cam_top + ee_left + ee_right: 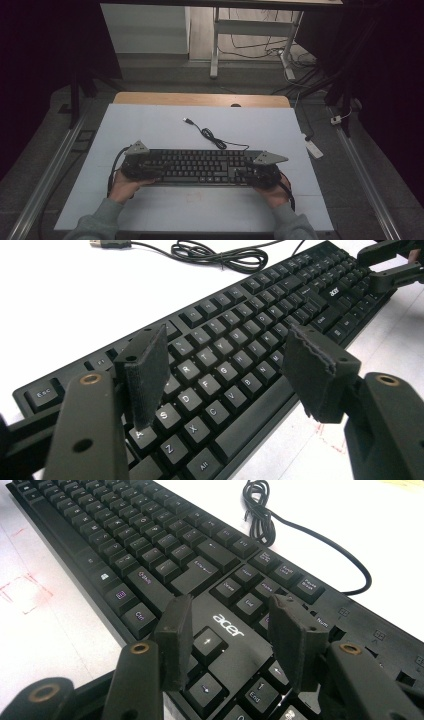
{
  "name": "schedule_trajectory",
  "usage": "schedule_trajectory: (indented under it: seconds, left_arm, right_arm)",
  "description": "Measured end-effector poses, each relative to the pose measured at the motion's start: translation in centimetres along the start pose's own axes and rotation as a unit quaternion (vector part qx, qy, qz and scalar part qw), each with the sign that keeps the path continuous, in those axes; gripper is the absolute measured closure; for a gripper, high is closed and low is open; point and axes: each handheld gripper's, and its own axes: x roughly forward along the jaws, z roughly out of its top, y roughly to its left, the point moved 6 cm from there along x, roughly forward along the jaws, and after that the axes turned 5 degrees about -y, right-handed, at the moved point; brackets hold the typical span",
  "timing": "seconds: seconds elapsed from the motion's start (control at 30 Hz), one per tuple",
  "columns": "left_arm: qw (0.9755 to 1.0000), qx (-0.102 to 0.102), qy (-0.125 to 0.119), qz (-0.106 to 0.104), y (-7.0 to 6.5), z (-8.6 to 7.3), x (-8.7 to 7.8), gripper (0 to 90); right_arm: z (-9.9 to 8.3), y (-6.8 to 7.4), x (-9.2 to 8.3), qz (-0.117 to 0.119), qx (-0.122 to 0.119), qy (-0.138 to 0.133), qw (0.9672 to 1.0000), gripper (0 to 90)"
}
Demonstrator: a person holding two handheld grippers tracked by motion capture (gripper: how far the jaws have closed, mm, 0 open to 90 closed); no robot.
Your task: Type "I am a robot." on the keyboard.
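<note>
A black Acer keyboard lies flat across the near part of the white table top. Its cable coils behind it and ends in a loose USB plug. My left gripper is over the keyboard's left end. In the left gripper view it is open, its pads wide apart above the letter keys. My right gripper is at the right end. In the right gripper view it is open over the arrow keys and the logo, with nothing pressed between the pads.
A person's hands and grey sleeves come in from the near edge. Faint red marks show on the table in front of the keyboard. Beyond the far wooden edge stand desk legs and floor cables; a power strip lies at right.
</note>
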Motion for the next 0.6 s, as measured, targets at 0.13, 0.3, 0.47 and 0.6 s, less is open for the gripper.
schedule_trajectory:
  seconds: [0.13, 0.3, 0.47, 0.6]
  left_arm:
    - [1.0, -0.002, -0.003, 0.003, 0.2, 0.0, -0.2, 35.7]
    - [1.0, -0.002, -0.003, 0.009, 0.7, -0.1, -0.3, 38.0]
    - [0.9997, 0.0, 0.001, 0.024, 1.4, -0.3, -0.4, 40.5]
    - [0.9995, 0.002, 0.004, 0.032, 1.9, -0.5, -0.6, 45.5]
  right_arm:
    - [0.0, 0.0, 0.0, 0.0, -0.001, 0.002, 1.0, 52.8]
    - [0.0, 0.0, 0.0, -0.001, -0.001, 0.003, 1.0, 52.8]
    - [-0.1, 0.0, 0.0, -0.001, -0.002, 0.004, 1.0, 52.7]
    - [-0.1, 0.0, 0.0, 0.0, -0.002, 0.004, 1.0, 52.7]
